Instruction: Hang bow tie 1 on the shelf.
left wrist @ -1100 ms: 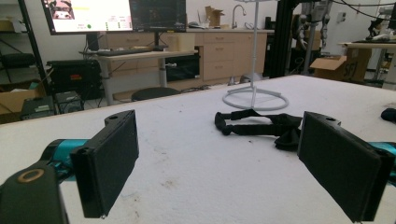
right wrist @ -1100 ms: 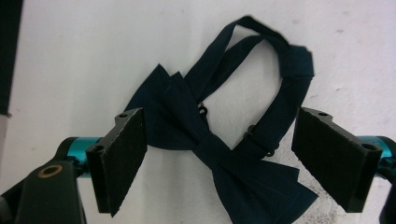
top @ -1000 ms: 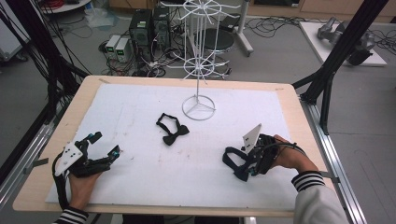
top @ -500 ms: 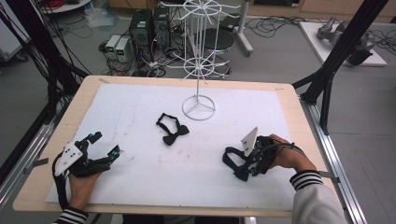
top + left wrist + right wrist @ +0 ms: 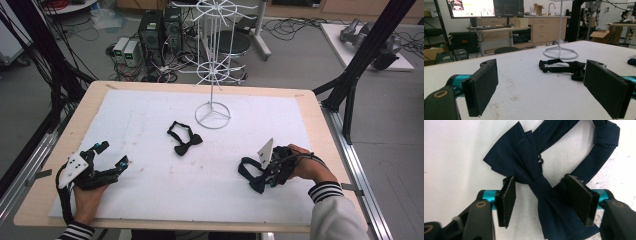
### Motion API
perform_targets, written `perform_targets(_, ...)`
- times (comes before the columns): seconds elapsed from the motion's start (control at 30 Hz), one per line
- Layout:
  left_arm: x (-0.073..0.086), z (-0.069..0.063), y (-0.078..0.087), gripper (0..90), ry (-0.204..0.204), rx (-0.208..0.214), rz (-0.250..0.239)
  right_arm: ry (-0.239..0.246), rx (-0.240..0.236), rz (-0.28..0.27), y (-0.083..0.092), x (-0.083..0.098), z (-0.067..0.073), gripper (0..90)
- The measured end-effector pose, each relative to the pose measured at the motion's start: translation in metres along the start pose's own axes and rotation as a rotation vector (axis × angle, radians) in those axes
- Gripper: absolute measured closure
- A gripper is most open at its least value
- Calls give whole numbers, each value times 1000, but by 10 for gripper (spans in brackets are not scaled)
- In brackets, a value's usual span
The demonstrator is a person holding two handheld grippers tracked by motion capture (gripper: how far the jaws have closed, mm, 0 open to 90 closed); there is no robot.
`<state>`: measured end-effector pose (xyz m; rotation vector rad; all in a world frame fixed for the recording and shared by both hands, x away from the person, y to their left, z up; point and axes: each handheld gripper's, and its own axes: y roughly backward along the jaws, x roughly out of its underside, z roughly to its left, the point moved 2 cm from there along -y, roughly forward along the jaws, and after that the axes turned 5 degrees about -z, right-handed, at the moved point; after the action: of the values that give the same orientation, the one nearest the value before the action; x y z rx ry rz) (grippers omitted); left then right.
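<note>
White padding covers the table [image 5: 150, 105]. At its near right, the right claw [image 5: 541, 202] has just been closing, pads straddling but not yet pinching the navy bow tie [image 5: 531, 167] knot; wings run lengthwise between them.

Bare mat [image 5: 150, 125] lies open between both hands; wire rack [image 5: 212, 75] blocks the far middle.

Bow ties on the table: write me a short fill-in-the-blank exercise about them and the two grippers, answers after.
1. The right gripper has its jaws on either side of a dark ____ bow tie, and they have just been closing.
2. The left gripper has its jaws ____, with nothing between them.
3. The black bow tie lies near the ring base of the ____ wire stand.

Answers: blue; open; white
</note>
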<state>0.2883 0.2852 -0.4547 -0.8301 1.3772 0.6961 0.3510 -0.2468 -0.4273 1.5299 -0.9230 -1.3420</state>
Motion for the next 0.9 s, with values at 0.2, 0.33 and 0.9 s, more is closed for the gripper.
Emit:
perform_targets(0.2,0,0,0,130,0,0,0,4,-1,31,-1,0,-1,606)
perform_targets(0.33,0,0,0,130,1,0,-1,15,-5,35,-1,-1,-1,713)
perform_targets(0.9,0,0,0,130,-1,-1,0,-35,20,-35,7,-2,-4,752)
